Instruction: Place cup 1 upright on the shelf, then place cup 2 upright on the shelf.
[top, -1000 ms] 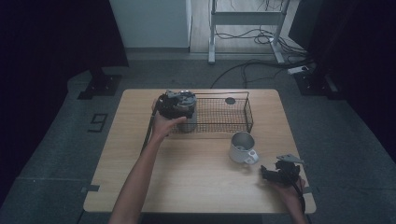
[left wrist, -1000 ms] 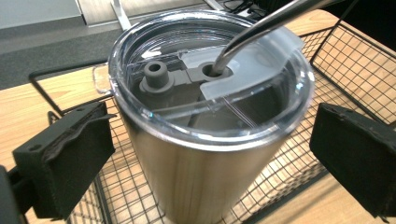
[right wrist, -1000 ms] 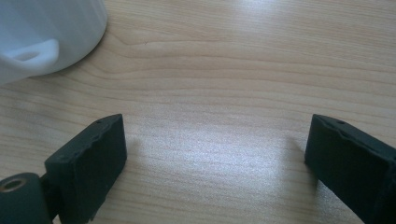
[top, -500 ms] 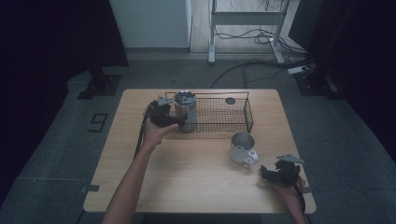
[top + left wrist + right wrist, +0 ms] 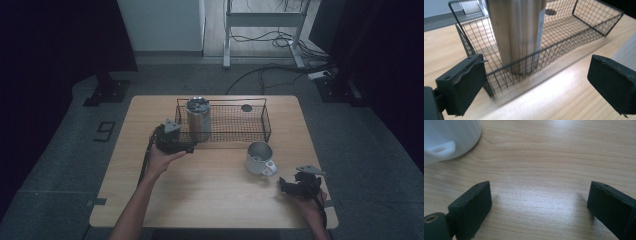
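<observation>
A black wire-grid basket is seen on the pale wood-grain table. A silvery metal canister, a white mug and black gripper jaws are shown.

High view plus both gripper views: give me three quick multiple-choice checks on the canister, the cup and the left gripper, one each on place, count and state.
1. Where does the canister stand?
A. Inside the wire basket, at its left end
B. On the bare table beside the cup
C. Between the right gripper's jaws

2. How many white cups are on the table?
A. One
B. Two
C. Three

3. What is the state of the left gripper?
A. Clamped on the canister
B. Jaws apart, nothing between them
C. Clamped on the basket rim

Answers: 1 A, the canister rises from behind the basket's mesh wall in the left gripper view. 2 A, a single cup sits in front of the basket. 3 B, the jaws have just been closing a little, yet between them lies bare tabletop.
</observation>
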{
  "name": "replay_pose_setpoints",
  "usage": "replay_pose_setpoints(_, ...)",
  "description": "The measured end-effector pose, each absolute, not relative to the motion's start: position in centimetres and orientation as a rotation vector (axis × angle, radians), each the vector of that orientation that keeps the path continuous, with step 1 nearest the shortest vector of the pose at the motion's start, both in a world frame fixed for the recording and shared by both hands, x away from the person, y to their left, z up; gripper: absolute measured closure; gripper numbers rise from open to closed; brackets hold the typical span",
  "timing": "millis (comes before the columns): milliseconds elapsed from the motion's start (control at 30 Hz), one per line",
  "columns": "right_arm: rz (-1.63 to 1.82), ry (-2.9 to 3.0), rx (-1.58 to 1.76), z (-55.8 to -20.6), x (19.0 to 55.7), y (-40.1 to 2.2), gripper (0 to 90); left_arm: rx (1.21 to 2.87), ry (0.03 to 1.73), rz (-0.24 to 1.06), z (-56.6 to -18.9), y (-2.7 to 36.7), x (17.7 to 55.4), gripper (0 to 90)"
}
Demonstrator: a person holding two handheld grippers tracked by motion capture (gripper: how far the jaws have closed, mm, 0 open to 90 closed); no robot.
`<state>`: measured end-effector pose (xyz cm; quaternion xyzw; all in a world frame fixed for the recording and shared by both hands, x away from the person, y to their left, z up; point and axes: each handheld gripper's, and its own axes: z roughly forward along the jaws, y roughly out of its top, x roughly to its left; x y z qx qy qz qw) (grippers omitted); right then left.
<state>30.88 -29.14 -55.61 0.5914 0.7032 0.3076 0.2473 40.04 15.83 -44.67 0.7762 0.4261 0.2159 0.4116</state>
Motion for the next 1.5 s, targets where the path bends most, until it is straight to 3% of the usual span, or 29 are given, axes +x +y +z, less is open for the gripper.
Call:
replay_pose_setpoints(700, 0.838, 1.914, 1.614, -55.6, 30.9, -29.1, 5.9, 1.969, 1.124, 0.424, -50.2, 19.1, 34.5, 4.0)
replay_pose_setpoints(1500, 0.835, 1.911, 1.615, -55.6, 30.9, -29.2, 5.9, 1.980, 1.186, 0.418, -52.6, 20.9, 32.9, 6.0)
